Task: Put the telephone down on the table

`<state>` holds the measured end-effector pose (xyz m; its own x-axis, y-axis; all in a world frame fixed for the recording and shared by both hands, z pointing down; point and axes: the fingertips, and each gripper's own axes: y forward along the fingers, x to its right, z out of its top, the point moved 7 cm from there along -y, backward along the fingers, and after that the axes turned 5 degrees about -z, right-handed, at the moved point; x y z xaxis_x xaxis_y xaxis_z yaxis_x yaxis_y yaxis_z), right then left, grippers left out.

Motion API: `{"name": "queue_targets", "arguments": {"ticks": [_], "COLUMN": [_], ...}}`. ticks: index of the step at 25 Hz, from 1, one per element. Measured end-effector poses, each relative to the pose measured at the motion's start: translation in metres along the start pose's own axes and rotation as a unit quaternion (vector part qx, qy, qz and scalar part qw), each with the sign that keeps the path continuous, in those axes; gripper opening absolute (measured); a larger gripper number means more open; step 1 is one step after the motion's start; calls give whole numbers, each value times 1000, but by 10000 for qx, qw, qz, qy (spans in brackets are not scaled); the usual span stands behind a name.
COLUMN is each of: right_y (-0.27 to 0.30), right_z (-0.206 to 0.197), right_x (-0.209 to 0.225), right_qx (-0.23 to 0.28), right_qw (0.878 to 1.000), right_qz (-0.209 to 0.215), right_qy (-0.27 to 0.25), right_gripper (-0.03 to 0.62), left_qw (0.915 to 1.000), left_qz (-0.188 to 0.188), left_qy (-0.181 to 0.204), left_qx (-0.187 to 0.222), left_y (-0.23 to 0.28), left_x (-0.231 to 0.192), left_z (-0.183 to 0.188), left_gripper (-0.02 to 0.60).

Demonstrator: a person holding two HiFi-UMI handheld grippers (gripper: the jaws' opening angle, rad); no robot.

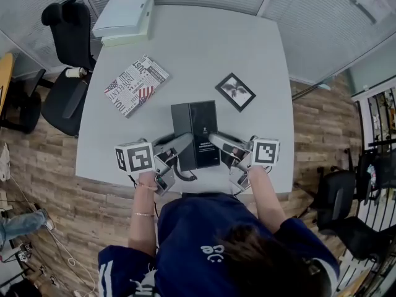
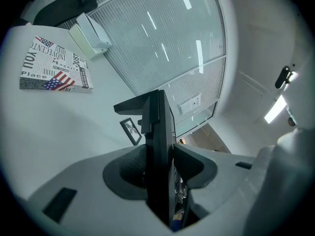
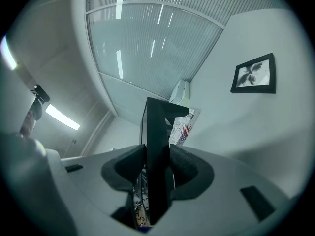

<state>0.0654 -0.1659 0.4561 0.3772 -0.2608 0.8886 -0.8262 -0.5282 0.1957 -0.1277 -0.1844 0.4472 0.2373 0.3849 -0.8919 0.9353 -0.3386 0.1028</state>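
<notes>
The telephone (image 1: 195,135) is a flat black slab with small white print, over the near part of the grey table (image 1: 185,48). I cannot tell whether it touches the tabletop. My left gripper (image 1: 179,147) is shut on its left edge and my right gripper (image 1: 216,142) is shut on its right edge. In the left gripper view the black slab (image 2: 158,132) stands edge-on with both pads pressed against it at the left gripper (image 2: 160,167). In the right gripper view the slab (image 3: 156,132) is clamped the same way by the right gripper (image 3: 156,168).
A newsprint-patterned book (image 1: 136,85) lies at the table's left and a small black picture frame (image 1: 236,91) at its right. A white box-like device (image 1: 125,17) sits at the far left corner. A black office chair (image 1: 68,48) stands left of the table.
</notes>
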Motion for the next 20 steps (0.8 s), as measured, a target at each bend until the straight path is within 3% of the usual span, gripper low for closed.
{"name": "queue_targets", "arguments": {"ticks": [10, 20], "right_y": [29, 57], "right_z": [42, 54], "right_x": [37, 80], "right_qx": [135, 199], "right_qw": [9999, 9990], "right_qz": [54, -53], "right_qy": [84, 399], "right_gripper": [169, 169], "left_qw": [9999, 9990], "left_qz": [65, 285], "left_qy": [-57, -324], "left_qx": [118, 142], "left_y": [30, 46], "left_x": [-35, -83], "left_z": [39, 52], "left_gripper": [173, 173]}}
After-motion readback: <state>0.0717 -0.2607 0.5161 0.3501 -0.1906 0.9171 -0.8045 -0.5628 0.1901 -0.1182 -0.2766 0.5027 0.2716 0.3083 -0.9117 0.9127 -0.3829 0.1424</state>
